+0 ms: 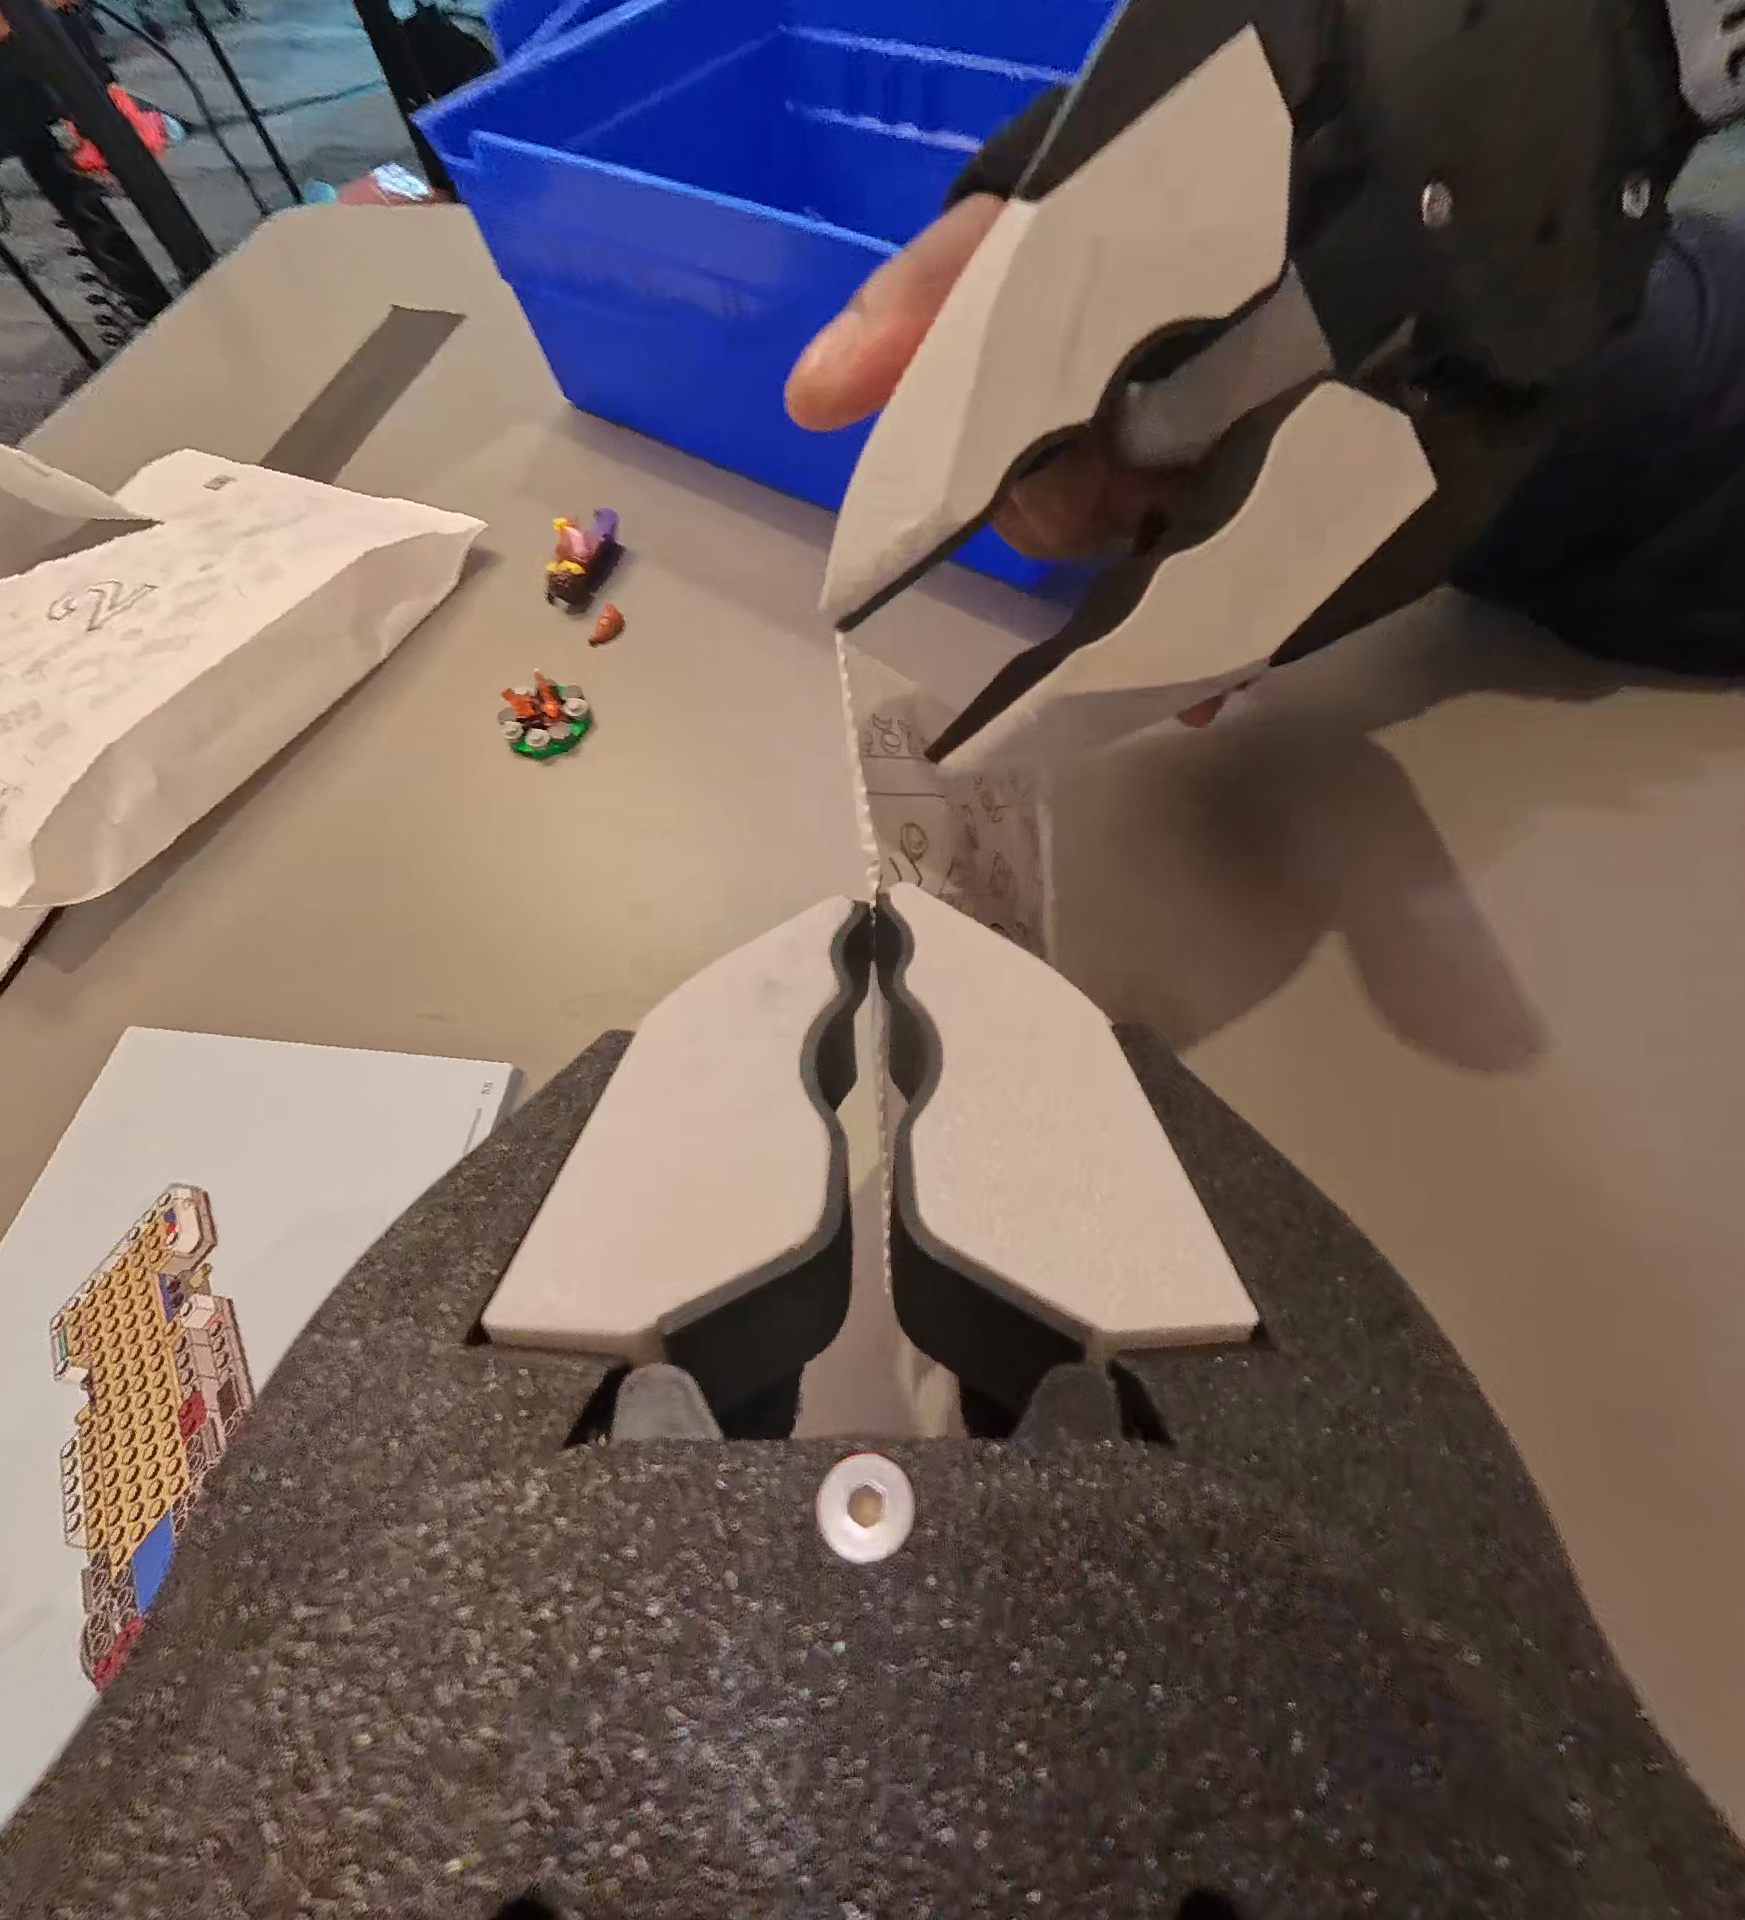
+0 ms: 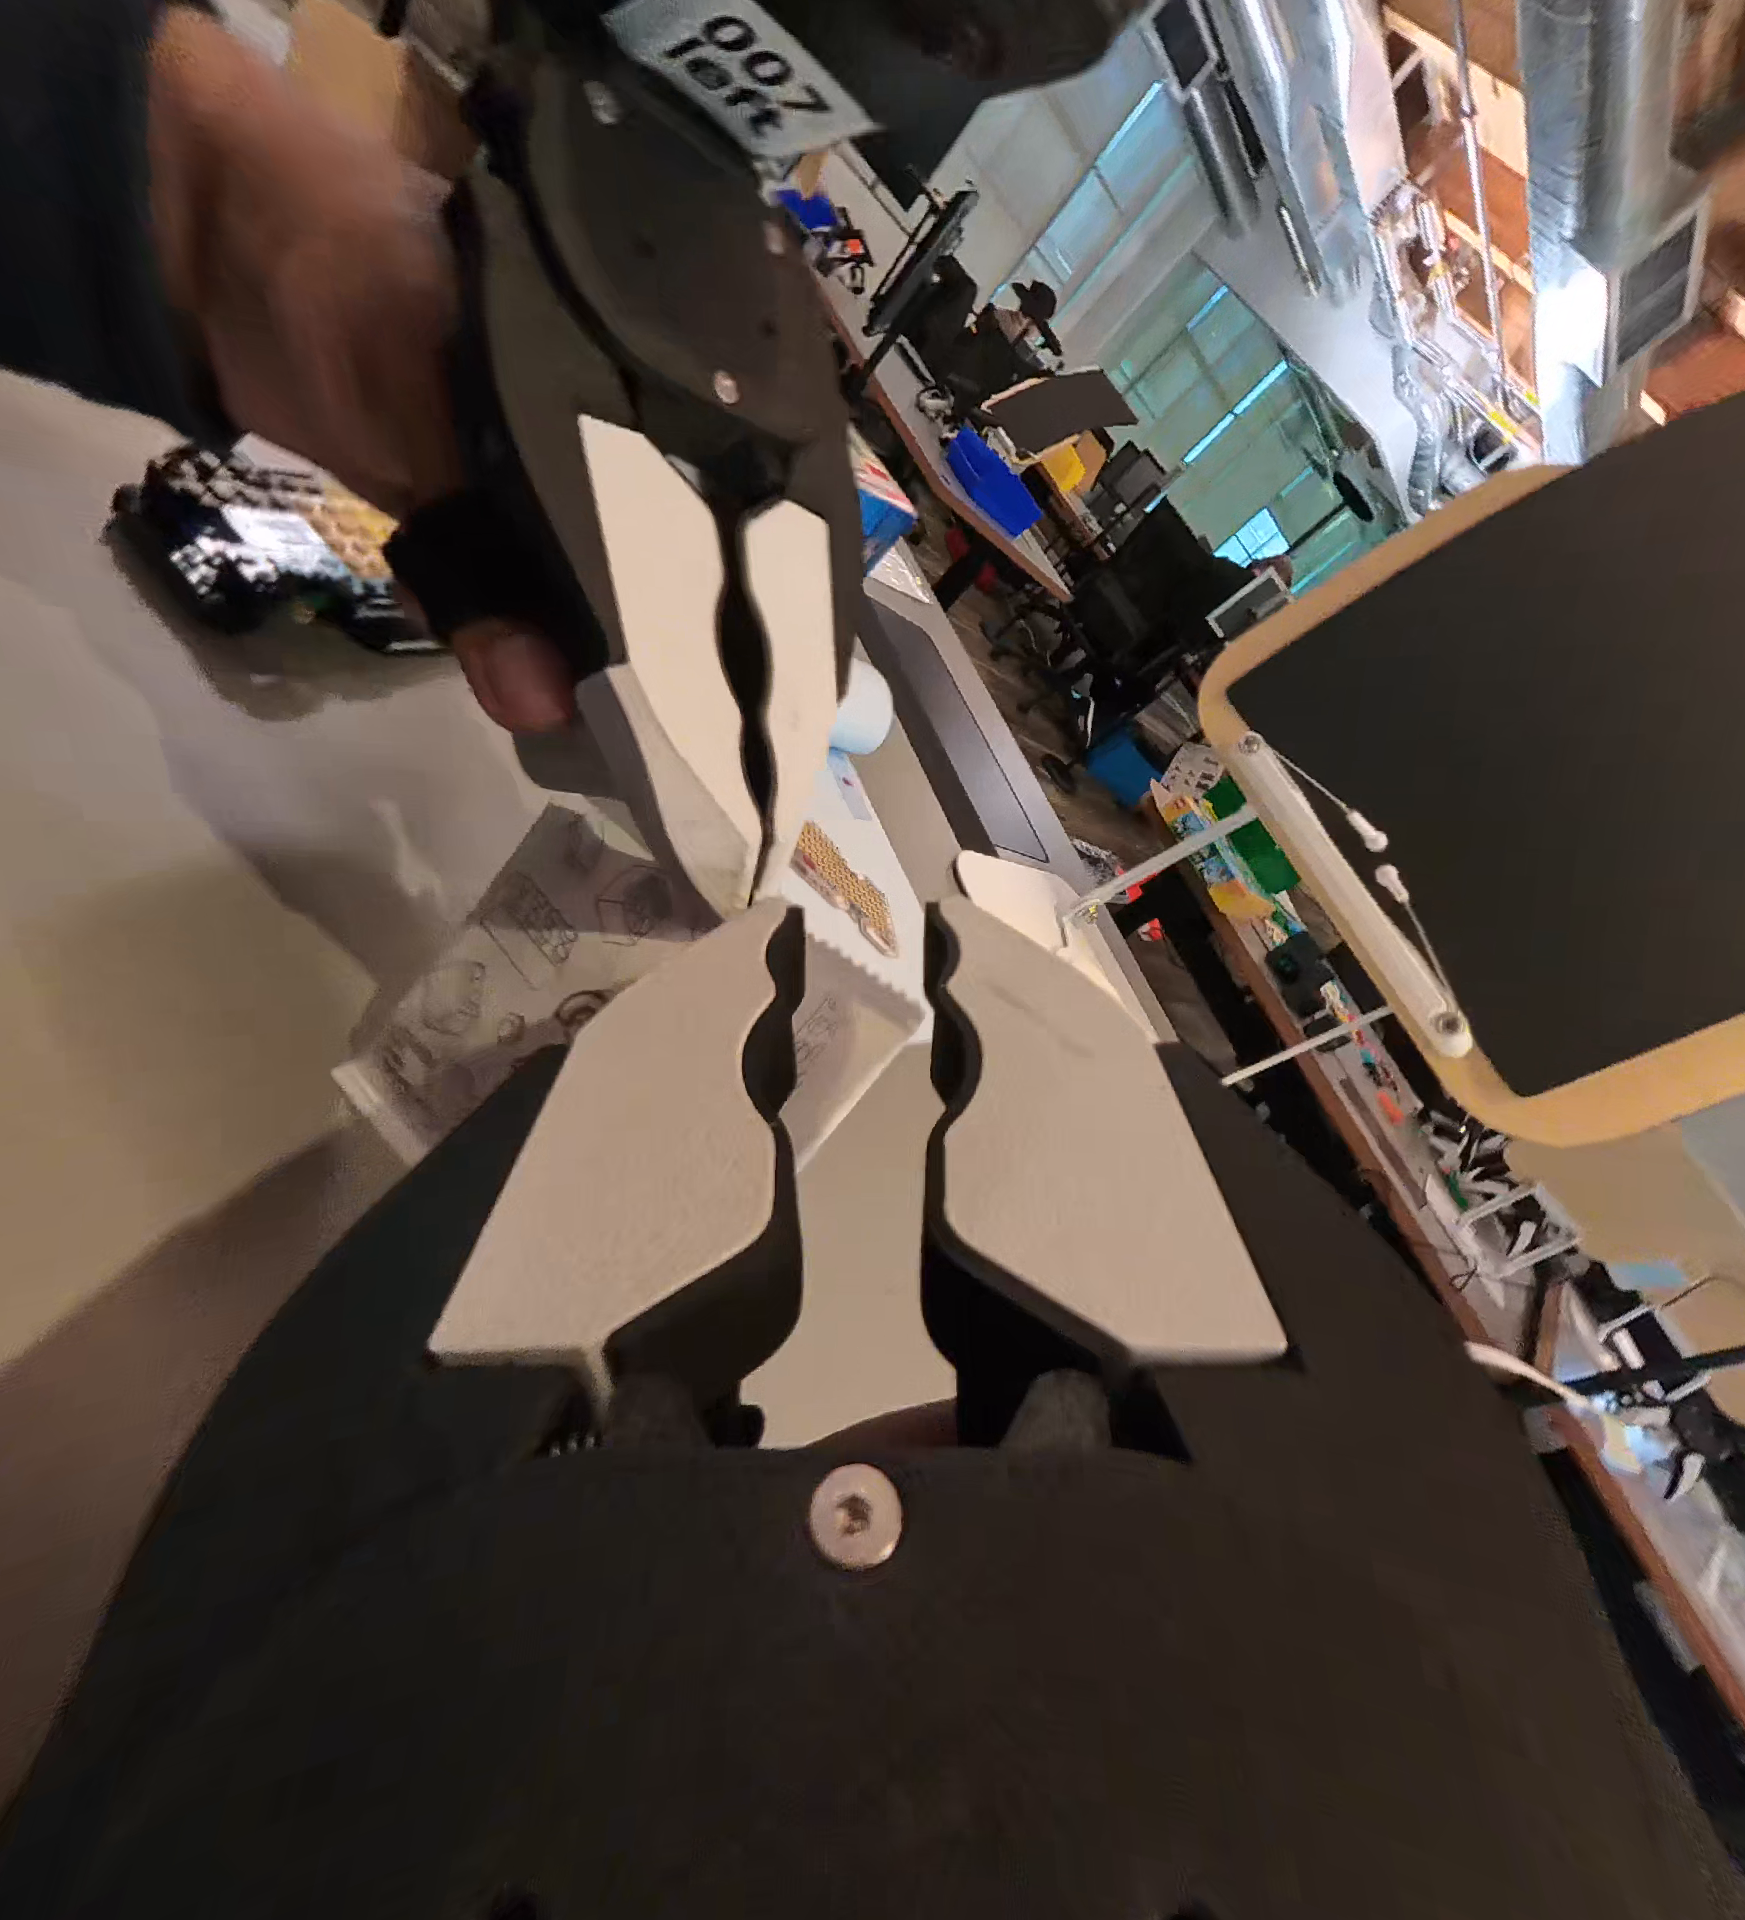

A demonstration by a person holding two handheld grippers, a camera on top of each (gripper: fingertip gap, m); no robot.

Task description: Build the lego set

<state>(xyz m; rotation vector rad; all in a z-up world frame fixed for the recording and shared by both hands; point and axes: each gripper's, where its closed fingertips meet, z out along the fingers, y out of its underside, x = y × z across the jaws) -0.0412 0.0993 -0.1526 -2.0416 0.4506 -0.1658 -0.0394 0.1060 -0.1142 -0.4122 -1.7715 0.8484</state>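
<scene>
Paper bag (image 1: 961, 831) edge clamped upright in left tool (image 1: 873, 904); right tool (image 1: 889, 686) released, just above it, over counter (image 1: 432, 883).

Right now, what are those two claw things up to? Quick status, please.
Left gripper shut on the printed paper bag's serrated edge. Right gripper open, jaws astride the bag. Small brick models and blue bin on the table beyond.

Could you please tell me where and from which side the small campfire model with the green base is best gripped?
Judging by its pose, take the campfire model from straight above, closing on opposite edges of its flat round green base. It sits low on the table, apart from the other pieces, and the orange flames on top look too thin to hold.
</scene>
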